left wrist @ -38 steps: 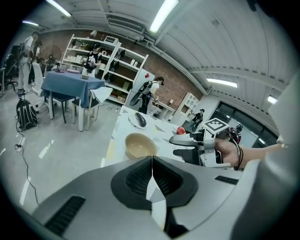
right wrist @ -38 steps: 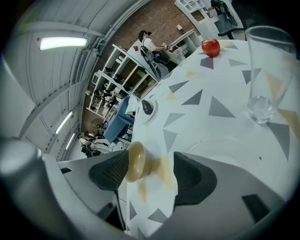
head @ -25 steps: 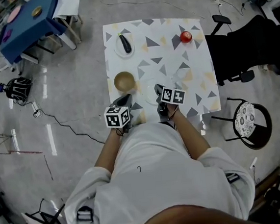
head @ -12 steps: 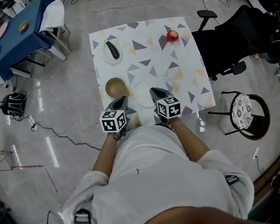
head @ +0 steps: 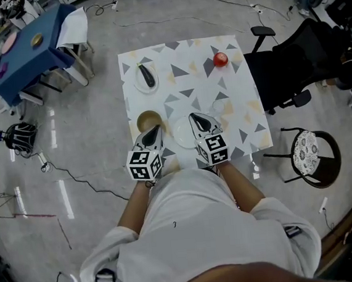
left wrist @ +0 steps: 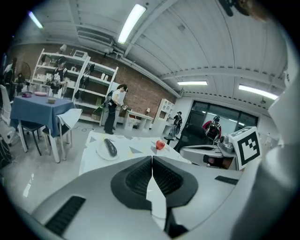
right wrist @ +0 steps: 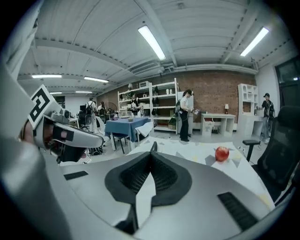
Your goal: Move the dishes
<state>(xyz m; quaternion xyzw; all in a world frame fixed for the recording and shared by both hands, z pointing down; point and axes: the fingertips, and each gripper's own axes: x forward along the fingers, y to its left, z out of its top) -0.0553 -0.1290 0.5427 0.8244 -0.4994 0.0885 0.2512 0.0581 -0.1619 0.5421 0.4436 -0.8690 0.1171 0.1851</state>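
A table with a patterned cloth holds the dishes. A white plate with a dark eggplant is at the far left, and a red apple at the far right. A wooden bowl and an empty white plate sit near the front edge. My left gripper is shut, its tip just in front of the bowl. My right gripper is shut over the white plate's right side. Nothing is between either pair of jaws. The left gripper view shows the eggplant plate and the apple.
A small clear glass stands right of the white plate. A black office chair and a round stool are right of the table. A blue table with a chair stands at the far left. Cables lie across the floor.
Both grippers have reached a little farther over the table's front edge, toward the bowl and the white plate. Both have stayed shut. The head view has shifted slightly.
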